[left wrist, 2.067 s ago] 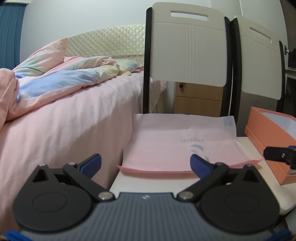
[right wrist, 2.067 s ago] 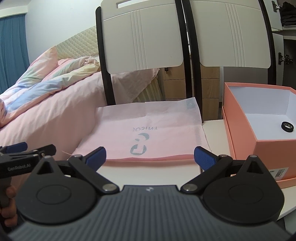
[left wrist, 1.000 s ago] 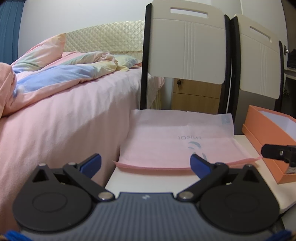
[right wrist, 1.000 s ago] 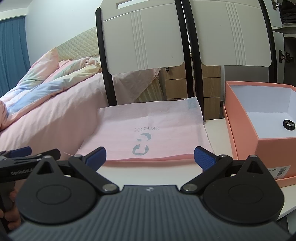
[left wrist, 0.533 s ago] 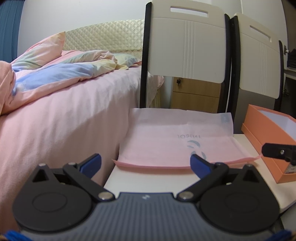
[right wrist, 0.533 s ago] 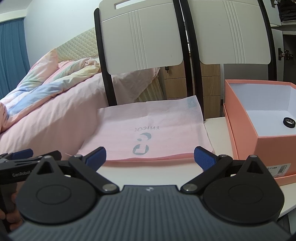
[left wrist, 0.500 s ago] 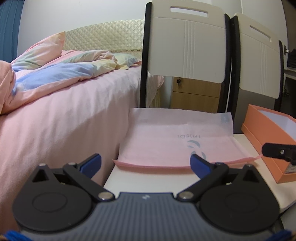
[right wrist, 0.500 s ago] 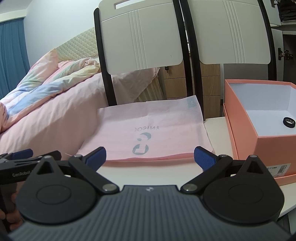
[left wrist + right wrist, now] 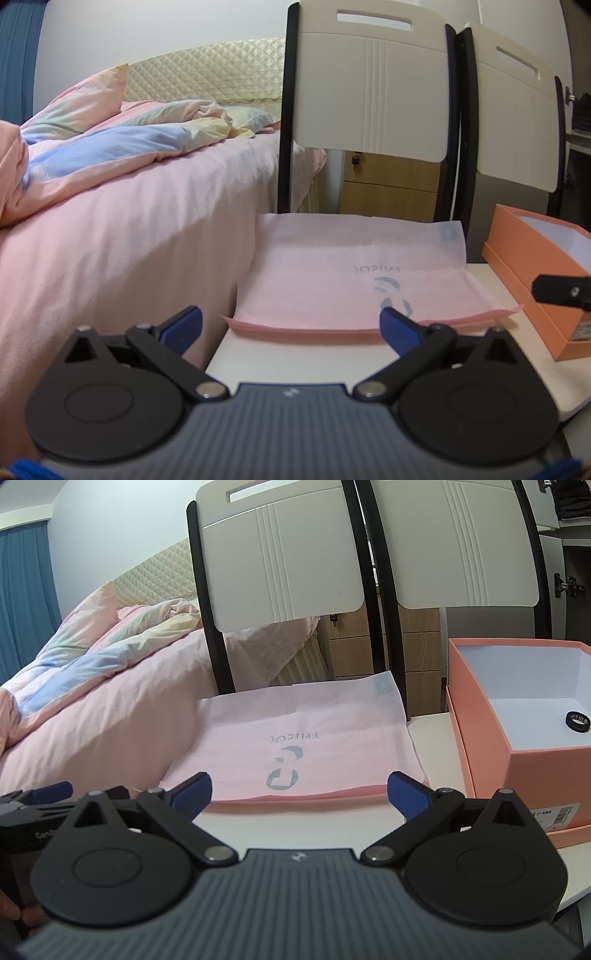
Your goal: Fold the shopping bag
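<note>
- Bedroom: one bed (image 9: 122, 236) under pink sheets on the left, a rumpled pastel duvet (image 9: 110, 144) and a quilted headboard (image 9: 207, 77) behind.
- One white tabletop (image 9: 295, 827) close beside the bed.
- Two chairs with white backs in black frames, side by side behind the tabletop: one (image 9: 277, 554) left, one (image 9: 454, 542) right.
- One wooden drawer unit (image 9: 384, 646) showing between the chair frames.
- One pink shopping bag (image 9: 295, 746), flat on the tabletop, logo facing up, far edge at the tabletop's back, near edge just ahead of both grippers.
- One open salmon box (image 9: 517, 746) on the tabletop, right of the bag, apart from it; one small black ring (image 9: 577, 720) inside.
- Left gripper (image 9: 290, 326): level, low over the tabletop's near-left corner, jaws spread wide, empty, blue pads just short of the bag's near edge.
- Right gripper (image 9: 299, 794): level, centred on the bag's near edge, jaws spread wide, empty.
- Fingers (image 9: 11, 912) of one hand at the lower left of the right wrist view.
</note>
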### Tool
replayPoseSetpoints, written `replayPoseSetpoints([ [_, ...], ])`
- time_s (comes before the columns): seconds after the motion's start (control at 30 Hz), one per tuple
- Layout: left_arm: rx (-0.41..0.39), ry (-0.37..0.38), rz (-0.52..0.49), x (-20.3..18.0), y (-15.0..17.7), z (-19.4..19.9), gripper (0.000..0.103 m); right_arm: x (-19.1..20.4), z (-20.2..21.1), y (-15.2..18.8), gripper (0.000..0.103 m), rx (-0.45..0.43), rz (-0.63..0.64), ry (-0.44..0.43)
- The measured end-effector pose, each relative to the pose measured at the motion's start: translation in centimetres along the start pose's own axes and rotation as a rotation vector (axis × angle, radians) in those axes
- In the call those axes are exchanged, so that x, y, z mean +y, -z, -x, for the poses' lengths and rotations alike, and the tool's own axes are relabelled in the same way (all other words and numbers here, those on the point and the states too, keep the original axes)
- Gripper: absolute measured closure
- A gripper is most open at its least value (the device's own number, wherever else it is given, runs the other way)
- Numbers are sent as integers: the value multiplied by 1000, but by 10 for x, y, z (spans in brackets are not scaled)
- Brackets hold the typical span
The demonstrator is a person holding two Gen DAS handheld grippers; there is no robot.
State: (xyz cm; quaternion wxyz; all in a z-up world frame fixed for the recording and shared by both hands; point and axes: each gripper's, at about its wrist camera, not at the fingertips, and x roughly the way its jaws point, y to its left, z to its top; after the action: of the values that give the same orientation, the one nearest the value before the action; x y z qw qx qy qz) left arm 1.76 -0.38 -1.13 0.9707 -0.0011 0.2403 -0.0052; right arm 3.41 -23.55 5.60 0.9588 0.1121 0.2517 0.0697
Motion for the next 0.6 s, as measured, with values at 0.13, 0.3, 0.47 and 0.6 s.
replayPoseSetpoints([
  [0.13, -42, 82, -28, -5, 4, 2, 0, 1, 10, 2, 0, -29, -16, -13],
  [0.3, -133, 157, -54, -14, 11, 7, 0, -17, 22, -5, 0, -97, -76, -77],
  [0.47, -155, 241, -51, -21, 14, 4, 0, -22, 43, -3, 0, -179, -112, -86],
  [0.6, -83, 238, -183, -41, 16, -9, 0, -29, 57, -1, 0, -244, -117, -67],
])
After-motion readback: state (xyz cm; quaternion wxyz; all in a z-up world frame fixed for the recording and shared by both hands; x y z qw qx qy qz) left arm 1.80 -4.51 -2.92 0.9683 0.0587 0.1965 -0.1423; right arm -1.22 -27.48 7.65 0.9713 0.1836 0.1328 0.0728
